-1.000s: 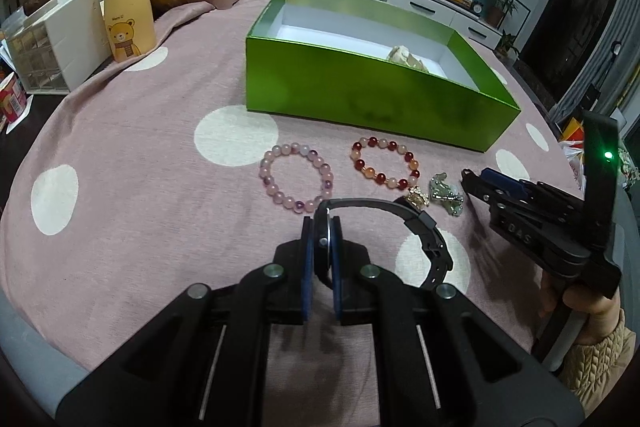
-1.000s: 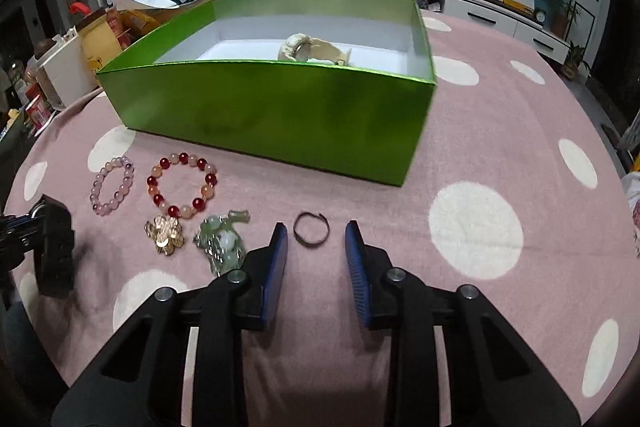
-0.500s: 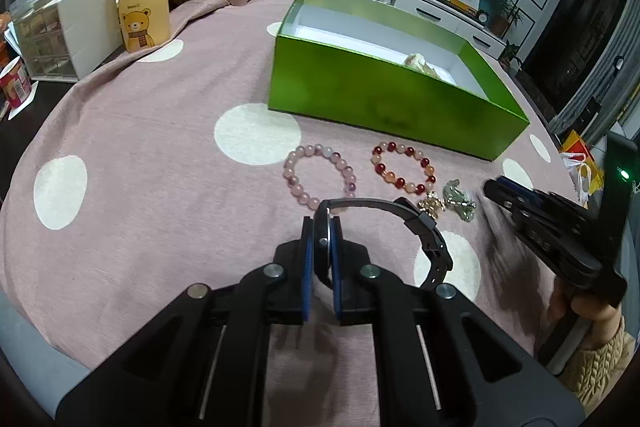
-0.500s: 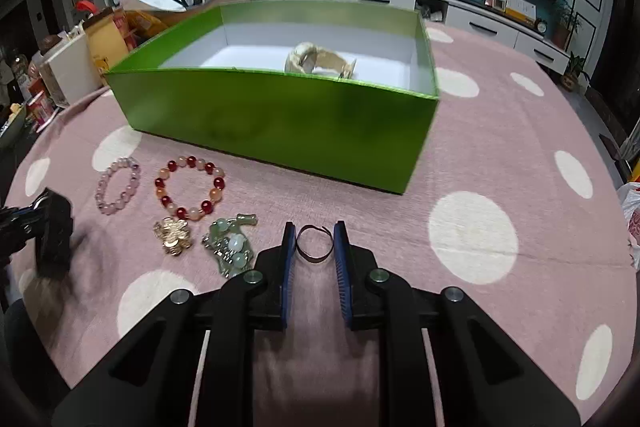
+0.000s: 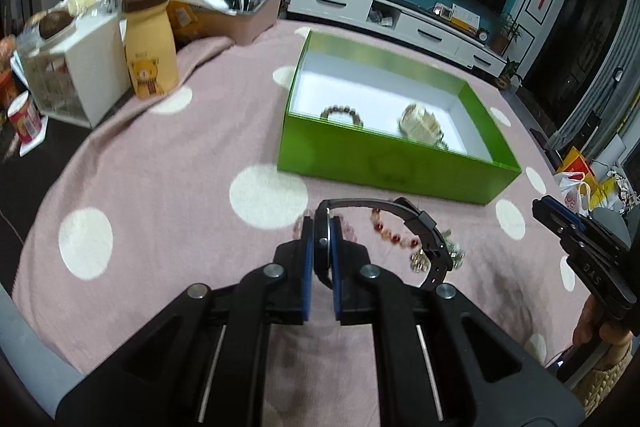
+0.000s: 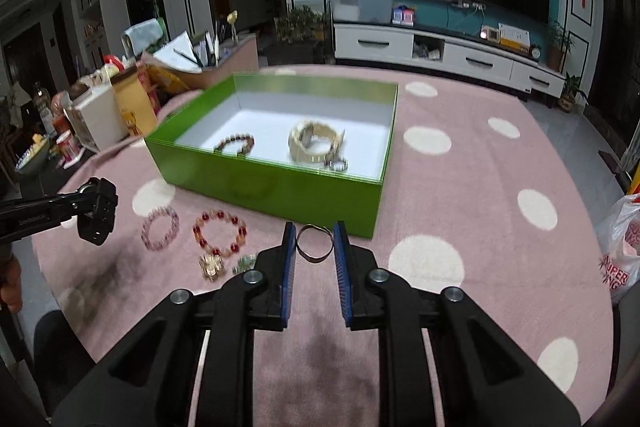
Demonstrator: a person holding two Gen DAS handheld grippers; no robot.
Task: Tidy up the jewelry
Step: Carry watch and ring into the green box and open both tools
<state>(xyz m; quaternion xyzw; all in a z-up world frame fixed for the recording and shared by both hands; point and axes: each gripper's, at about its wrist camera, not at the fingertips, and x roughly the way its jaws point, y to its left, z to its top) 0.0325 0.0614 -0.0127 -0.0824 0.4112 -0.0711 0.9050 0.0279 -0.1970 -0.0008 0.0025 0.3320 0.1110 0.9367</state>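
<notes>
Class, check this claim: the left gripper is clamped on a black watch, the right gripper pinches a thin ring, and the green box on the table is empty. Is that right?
Not quite. The green box is not empty: the right wrist view shows a beaded bracelet and a cream watch inside. The rest stands: the left gripper is clamped on the black watch, and the right gripper pinches the thin ring.

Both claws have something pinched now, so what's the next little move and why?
Probably carry both forward over the green box and release. The right claw pinches the thin ring and the left claw clamps the black watch, both apparently lifted off the cloth, while a beaded bracelet already lies inside.
</notes>
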